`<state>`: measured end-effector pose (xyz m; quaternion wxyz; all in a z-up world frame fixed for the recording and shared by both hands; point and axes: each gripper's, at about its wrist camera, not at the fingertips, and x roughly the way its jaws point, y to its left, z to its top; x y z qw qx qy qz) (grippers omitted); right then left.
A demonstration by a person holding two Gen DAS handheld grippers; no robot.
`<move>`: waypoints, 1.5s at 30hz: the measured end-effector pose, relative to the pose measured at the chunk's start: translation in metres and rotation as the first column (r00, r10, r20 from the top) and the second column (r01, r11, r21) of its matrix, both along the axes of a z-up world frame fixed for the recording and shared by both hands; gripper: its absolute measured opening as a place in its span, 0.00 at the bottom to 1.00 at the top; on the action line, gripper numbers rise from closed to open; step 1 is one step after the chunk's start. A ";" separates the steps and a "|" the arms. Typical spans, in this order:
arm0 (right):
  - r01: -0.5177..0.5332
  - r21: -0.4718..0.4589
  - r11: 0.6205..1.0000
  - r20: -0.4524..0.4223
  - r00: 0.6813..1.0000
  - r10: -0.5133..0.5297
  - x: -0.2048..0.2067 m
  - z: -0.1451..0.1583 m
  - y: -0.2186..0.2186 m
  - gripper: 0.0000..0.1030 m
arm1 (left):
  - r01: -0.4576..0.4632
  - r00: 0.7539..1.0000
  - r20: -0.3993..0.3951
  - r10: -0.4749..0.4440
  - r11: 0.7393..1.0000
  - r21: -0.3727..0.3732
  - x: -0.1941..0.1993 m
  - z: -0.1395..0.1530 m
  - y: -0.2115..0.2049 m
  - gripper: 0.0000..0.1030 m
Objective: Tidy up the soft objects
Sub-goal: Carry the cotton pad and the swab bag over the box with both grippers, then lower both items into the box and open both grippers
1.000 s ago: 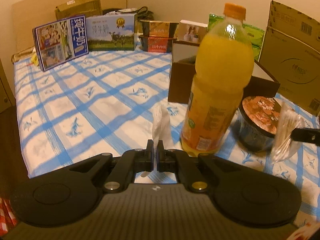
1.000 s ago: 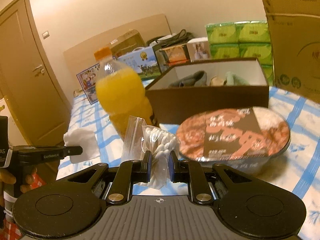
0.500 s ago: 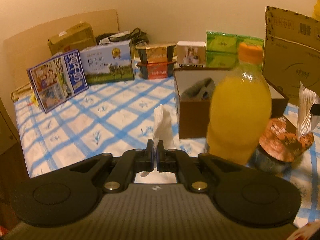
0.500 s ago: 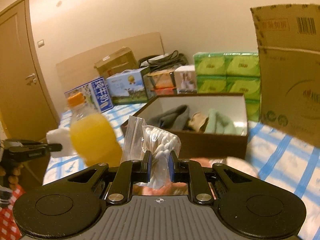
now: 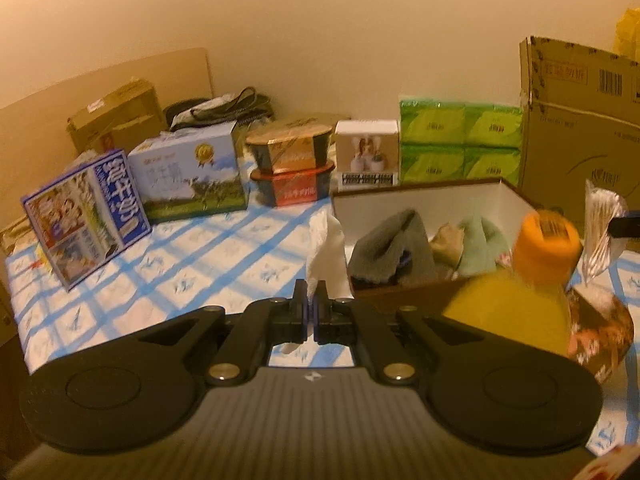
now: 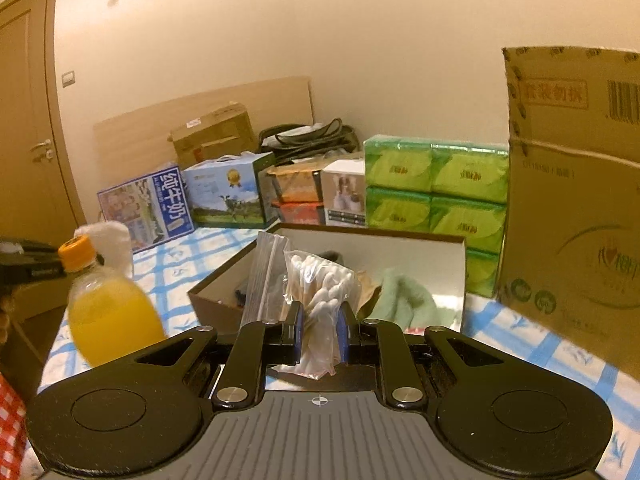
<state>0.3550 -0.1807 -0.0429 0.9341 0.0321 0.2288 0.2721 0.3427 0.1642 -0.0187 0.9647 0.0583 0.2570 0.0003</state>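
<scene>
Tissue [image 5: 325, 250] pinched in the left gripper [image 5: 311, 308], swab bag [image 6: 320, 300] clamped in the right gripper [image 6: 319, 334], both near the box [image 6: 224, 280].

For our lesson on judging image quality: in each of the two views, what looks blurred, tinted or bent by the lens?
Left wrist view: the orange juice bottle is smeared by motion blur, and a warm yellow cast covers everything. Right wrist view: sharper, with the bag of cotton swabs crisp, but the fisheye bows the door and the cardboard box.
</scene>
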 end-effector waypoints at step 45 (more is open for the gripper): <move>-0.061 -0.056 0.997 -0.209 0.977 0.048 0.172 -0.035 0.042 0.17 | 0.355 0.886 -0.290 -0.361 0.932 -0.075 0.201 -0.056 -0.046 0.16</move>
